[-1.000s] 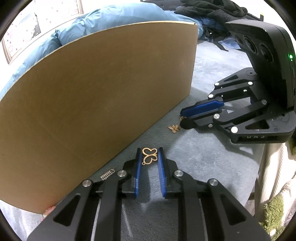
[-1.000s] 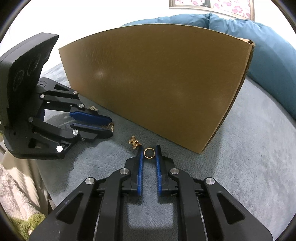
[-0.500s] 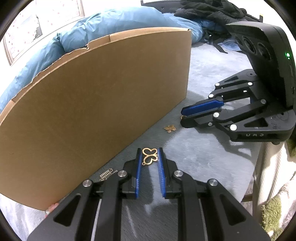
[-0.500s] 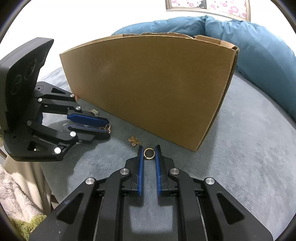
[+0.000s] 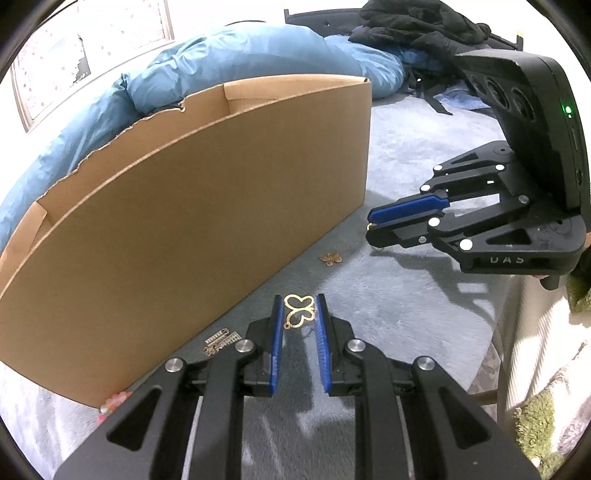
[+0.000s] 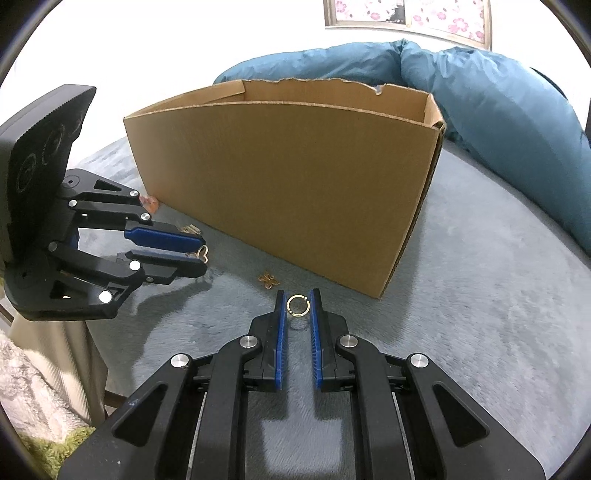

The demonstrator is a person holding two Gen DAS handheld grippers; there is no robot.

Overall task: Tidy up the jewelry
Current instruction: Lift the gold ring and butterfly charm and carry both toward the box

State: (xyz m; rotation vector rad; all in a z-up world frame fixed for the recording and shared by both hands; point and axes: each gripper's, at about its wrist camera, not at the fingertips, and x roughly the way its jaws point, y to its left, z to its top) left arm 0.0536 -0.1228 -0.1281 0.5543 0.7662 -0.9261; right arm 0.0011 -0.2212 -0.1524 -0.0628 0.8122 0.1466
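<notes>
Above the grey blanket (image 6: 480, 295) before the cardboard box (image 6: 295, 192), the left gripper (image 5: 299, 314) pinched a gold butterfly charm (image 5: 300, 311) and the right gripper (image 6: 298, 305) pinched a gold ring (image 6: 298, 305).

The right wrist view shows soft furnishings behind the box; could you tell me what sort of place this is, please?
Probably a bedroom at home. A puffy blue duvet lies behind the cardboard box, the work surface is a plush grey blanket, and a floral curtained window sits above.
</notes>
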